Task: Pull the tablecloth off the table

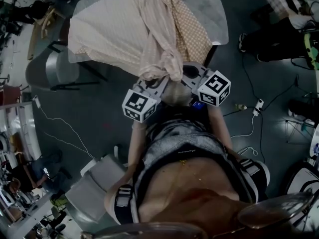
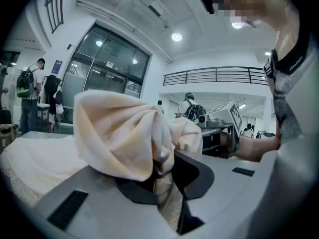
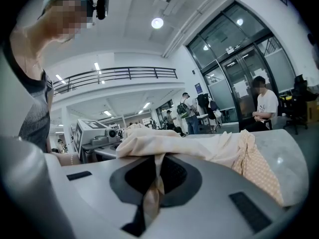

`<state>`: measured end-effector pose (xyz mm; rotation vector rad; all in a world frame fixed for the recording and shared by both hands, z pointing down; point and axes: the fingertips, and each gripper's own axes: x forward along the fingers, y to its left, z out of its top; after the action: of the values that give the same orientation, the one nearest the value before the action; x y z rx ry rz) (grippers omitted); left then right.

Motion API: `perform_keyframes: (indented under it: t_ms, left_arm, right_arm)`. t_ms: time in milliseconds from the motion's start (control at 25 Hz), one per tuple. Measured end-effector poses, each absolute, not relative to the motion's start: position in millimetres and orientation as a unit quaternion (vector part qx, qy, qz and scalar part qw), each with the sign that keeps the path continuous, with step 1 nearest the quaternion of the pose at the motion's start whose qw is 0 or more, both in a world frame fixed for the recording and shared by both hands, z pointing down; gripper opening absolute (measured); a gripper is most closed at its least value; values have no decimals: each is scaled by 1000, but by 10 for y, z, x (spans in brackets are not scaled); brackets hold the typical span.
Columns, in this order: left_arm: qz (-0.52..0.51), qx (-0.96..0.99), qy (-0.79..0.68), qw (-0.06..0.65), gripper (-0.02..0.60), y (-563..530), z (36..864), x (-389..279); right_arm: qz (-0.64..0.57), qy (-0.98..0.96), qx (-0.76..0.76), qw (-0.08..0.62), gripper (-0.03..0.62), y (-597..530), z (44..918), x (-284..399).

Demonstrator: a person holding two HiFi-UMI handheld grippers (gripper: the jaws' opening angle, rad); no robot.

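Tablecloth [image 1: 114,29] partly off table [image 1: 212,1], bunched edge tight in L tongs [image 2: 167,167] & R tongs [image 3: 157,169]

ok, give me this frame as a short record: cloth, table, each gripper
tablecloth: cream, gathered toward the near edge, partly on the table, patterned underside turned up
table: right part bare
left gripper: shut on a tablecloth fold
right gripper: shut on a tablecloth fold
gripper layout: side by side at the table's near edge

A chair [image 1: 52,72] stands at the table's [image 1: 215,9] 9 o'clock. The floor [image 1: 107,101] at 7 o'clock is free. Cords [image 1: 251,128] lie at 4 o'clock.
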<state>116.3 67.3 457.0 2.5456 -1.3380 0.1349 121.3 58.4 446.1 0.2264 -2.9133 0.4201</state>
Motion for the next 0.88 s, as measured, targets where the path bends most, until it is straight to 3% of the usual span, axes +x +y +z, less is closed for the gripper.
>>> perform_keyframes:
  t_ms: [400, 880]
  left_arm:
    - [45, 882, -450, 131, 50, 905, 4524, 1090]
    - [44, 892, -427, 138, 49, 1264, 4485, 538]
  right_arm:
    - [135, -982, 87, 100, 63, 820, 4409, 1137]
    - [142, -980, 100, 100, 63, 1179, 4373, 584]
